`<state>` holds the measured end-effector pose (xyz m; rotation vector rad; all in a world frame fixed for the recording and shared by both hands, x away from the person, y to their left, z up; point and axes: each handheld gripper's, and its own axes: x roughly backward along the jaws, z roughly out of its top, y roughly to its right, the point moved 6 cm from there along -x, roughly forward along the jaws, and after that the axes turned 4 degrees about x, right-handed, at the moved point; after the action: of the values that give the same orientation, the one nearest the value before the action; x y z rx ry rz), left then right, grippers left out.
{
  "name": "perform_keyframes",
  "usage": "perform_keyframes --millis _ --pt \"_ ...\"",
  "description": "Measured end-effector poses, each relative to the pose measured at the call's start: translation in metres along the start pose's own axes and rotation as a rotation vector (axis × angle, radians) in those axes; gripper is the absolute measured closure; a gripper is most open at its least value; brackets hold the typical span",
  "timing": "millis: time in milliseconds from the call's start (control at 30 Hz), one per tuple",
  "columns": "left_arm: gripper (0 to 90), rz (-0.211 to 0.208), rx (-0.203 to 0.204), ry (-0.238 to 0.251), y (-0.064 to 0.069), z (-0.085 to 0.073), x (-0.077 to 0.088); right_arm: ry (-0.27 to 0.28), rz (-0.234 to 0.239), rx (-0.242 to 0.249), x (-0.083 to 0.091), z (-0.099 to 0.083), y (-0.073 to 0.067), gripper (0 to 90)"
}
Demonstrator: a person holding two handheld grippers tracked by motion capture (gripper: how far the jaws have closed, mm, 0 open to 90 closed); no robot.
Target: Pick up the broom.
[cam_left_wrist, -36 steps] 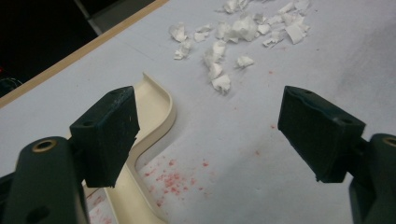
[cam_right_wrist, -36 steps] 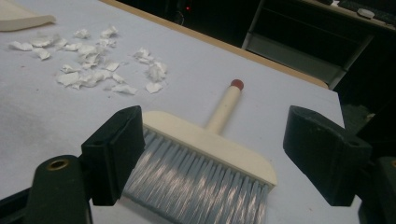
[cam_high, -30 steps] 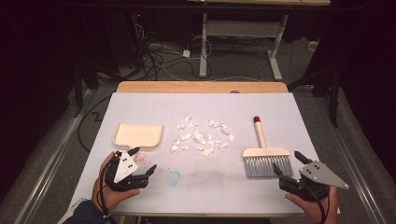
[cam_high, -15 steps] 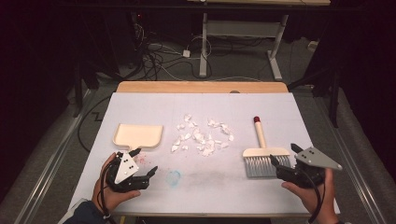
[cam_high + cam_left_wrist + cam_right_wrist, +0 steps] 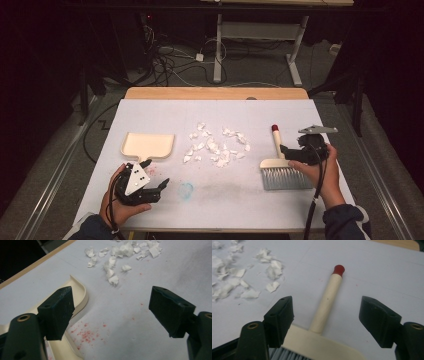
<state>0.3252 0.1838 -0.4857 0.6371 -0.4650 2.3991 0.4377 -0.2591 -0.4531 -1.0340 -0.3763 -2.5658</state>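
Left gripper (image 5: 159, 186), jaws wide apart and holding nothing, sits beside the empty cream dustpan (image 5: 148, 145). Paper scraps (image 5: 216, 146) lie loose mid-worktop (image 5: 150, 112). Right gripper (image 5: 284, 149), jaws just closing yet apart, straddles the brush (image 5: 281, 165) handle without gripping.

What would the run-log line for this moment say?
right tongs: open, closing, astride brush handle, no grip | left tongs: open beside dustpan | paper scraps: unswept
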Motion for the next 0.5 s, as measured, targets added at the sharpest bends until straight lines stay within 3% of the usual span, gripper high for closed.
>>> perform_keyframes --millis 33,133,200,233,400,500 --pt "19.5 -0.001 0.0 -0.001 0.0 0.0 0.0 0.0 0.0 0.0 0.0 0.0 0.0 30.9" --pt "19.5 -0.003 -0.001 -0.008 0.0 -0.001 -0.001 -0.072 -0.002 -0.017 -0.022 0.003 0.002 33.4" --pt "19.6 -0.003 -0.001 -0.014 0.0 -0.001 -0.002 -0.13 0.002 -0.03 -0.037 0.003 0.0 34.9" --pt "19.5 -0.003 0.0 -0.015 0.0 -0.002 -0.002 -0.189 -0.011 -0.039 -0.051 0.001 0.001 36.5" --pt "19.6 0.001 -0.001 -0.006 -0.001 -0.001 -0.001 -0.269 -0.035 -0.072 -0.072 -0.004 0.004 37.2" --pt "19.5 0.001 0.0 -0.017 -0.001 -0.003 -0.001 -0.274 -0.037 -0.091 -0.073 -0.002 0.005 42.1"
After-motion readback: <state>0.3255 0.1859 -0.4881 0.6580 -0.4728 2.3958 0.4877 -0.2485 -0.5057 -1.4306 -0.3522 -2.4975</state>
